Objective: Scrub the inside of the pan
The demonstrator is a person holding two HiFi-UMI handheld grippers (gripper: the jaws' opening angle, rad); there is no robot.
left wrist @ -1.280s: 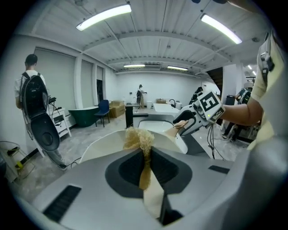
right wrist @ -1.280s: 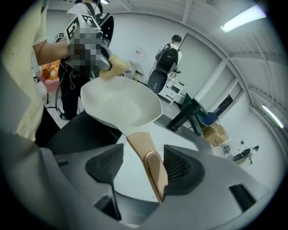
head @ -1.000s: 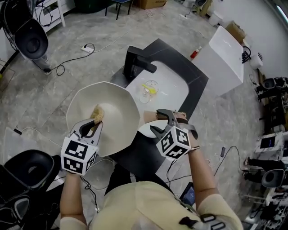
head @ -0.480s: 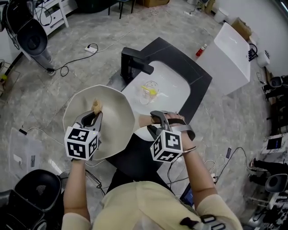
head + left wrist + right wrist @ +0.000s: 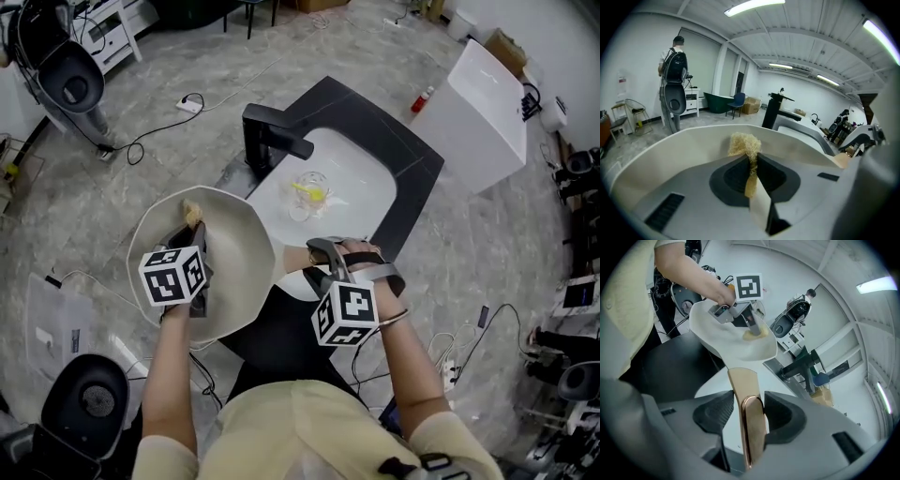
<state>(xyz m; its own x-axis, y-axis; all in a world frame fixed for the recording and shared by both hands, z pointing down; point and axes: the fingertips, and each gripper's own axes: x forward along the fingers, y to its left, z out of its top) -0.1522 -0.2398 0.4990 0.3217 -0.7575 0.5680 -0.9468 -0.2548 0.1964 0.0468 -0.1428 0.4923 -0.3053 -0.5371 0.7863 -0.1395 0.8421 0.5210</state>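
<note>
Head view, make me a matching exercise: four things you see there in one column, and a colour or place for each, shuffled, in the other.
Column one:
1. pan
2. scrubber
3. faucet
4. glass cup

Column two:
A. black, upright at the edge of the sink
B. inside the sink
C. cream-white
D. pinched in the left hand-held gripper

Pairs: 1-C, 2-D, 3-A, 4-B.

Most of pan handle behind right gripper, scrubber half hidden
</note>
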